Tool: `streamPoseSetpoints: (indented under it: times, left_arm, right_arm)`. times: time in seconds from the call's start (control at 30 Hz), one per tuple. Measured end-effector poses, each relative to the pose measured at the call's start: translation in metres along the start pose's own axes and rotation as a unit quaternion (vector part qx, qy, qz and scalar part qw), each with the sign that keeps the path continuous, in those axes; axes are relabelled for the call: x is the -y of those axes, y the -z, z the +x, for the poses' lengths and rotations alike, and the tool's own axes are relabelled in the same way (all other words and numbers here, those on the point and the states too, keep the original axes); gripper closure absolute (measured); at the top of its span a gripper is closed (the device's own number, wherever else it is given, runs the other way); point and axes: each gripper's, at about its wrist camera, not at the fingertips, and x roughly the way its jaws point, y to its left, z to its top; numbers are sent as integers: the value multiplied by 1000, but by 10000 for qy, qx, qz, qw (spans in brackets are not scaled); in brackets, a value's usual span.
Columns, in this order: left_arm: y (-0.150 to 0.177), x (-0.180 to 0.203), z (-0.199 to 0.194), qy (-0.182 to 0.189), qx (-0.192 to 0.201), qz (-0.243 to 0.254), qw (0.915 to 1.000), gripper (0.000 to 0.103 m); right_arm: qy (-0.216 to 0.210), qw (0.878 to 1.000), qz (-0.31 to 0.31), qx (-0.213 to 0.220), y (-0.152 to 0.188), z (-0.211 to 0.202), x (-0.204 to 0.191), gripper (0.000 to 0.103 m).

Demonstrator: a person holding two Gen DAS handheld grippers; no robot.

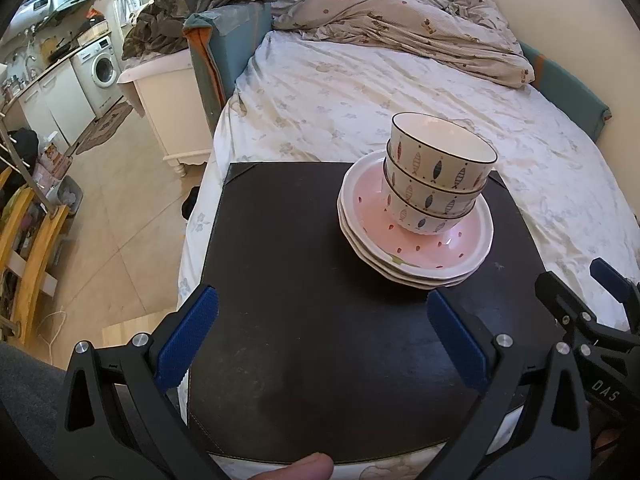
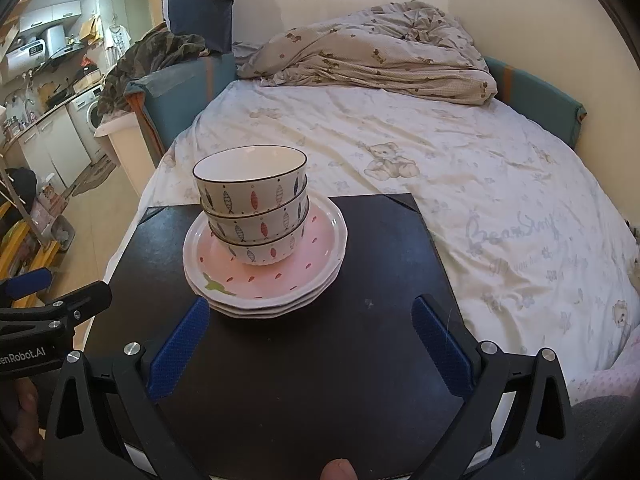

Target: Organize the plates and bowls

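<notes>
Looking out along my left gripper point(image 1: 322, 332), I had its two blue-padded fingers point(image 1: 186, 338) spread wide over the near half of the dark board point(image 1: 288, 264), gripping nothing. That board lay on the bed point(image 1: 360, 92), at its foot end. Toward the board's far right corner sat the stack of plates point(image 1: 416, 248), three pink-centred ones with white scalloped rims, and nested on top of them stood the three fish-patterned bowls point(image 1: 438, 180), the pile leaning a little. The stack was just beyond my right-hand pad, not touching it. At the right edge of the view I caught part of my right gripper point(image 1: 592, 320), black arms and a blue tip, too cropped to judge there. A fingertip point(image 1: 308, 468) showed at the bottom edge.

Then the right wrist view: my right gripper point(image 2: 310, 344) was also spread wide and empty, pads hovering above the board's near half. From here the plates point(image 2: 264, 280) sat toward the board's far left, bowls point(image 2: 252, 208) upright on them, and my left pad point(image 2: 180, 348) was just beside the lowest plate's near rim; I couldn't tell whether it touched. The crumpled quilt point(image 2: 372, 52) lay at the bed's far end.
</notes>
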Motion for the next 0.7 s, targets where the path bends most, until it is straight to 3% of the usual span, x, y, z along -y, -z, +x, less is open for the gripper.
streamPoseSetpoints:
  times: [0.7]
  left_arm:
    - [-1,-2,0,-2,-2,-32,10000,0]
  right_arm:
    - [25,10000,96,-15,0,-1,4,0]
